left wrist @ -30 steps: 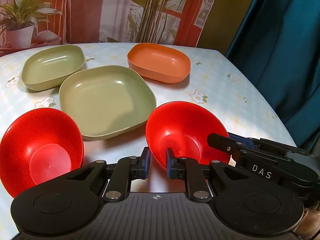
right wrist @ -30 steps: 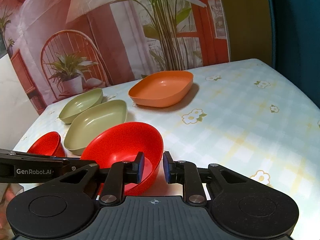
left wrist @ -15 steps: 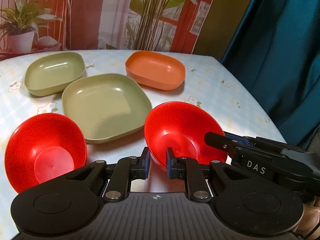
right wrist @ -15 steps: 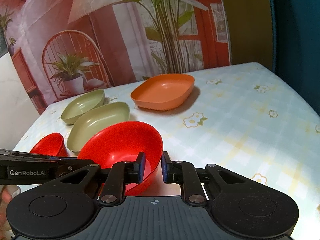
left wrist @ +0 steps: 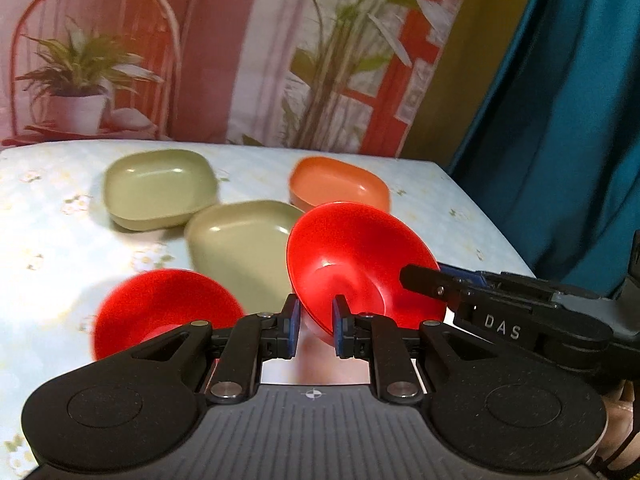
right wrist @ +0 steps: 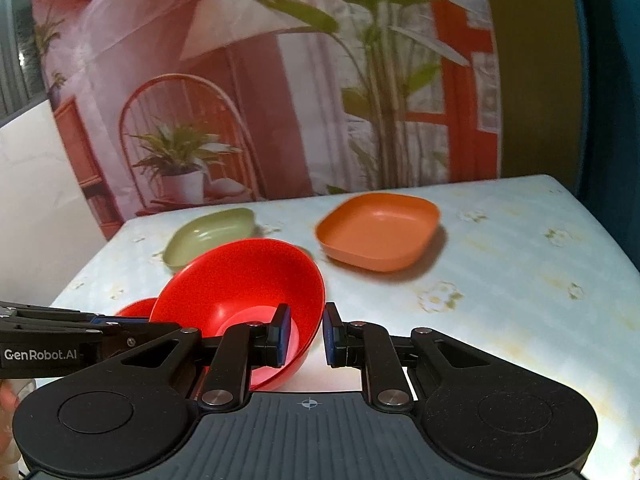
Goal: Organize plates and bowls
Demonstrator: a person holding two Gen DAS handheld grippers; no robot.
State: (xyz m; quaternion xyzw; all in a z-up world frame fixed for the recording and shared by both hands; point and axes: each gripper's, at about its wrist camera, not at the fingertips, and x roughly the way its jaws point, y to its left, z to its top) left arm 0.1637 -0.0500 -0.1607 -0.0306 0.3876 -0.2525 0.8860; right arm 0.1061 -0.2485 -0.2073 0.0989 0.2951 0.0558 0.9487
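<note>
We see both grippers pinching the rim of one red bowl [left wrist: 360, 264], held tilted above the table [left wrist: 52, 236]: the left gripper [left wrist: 314, 326] on its near edge, the right gripper [right wrist: 304, 334] on its right side. A second red bowl [left wrist: 164, 304], two green dishes [left wrist: 156, 188] and an orange dish [right wrist: 378, 230] rest on the flowered cloth.

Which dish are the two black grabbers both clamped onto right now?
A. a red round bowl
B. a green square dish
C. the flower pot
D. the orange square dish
A: the left gripper pinches the near rim of the red bowl, the right gripper clamps the opposite rim, and the orange dish and green dishes sit untouched on the table.
</note>
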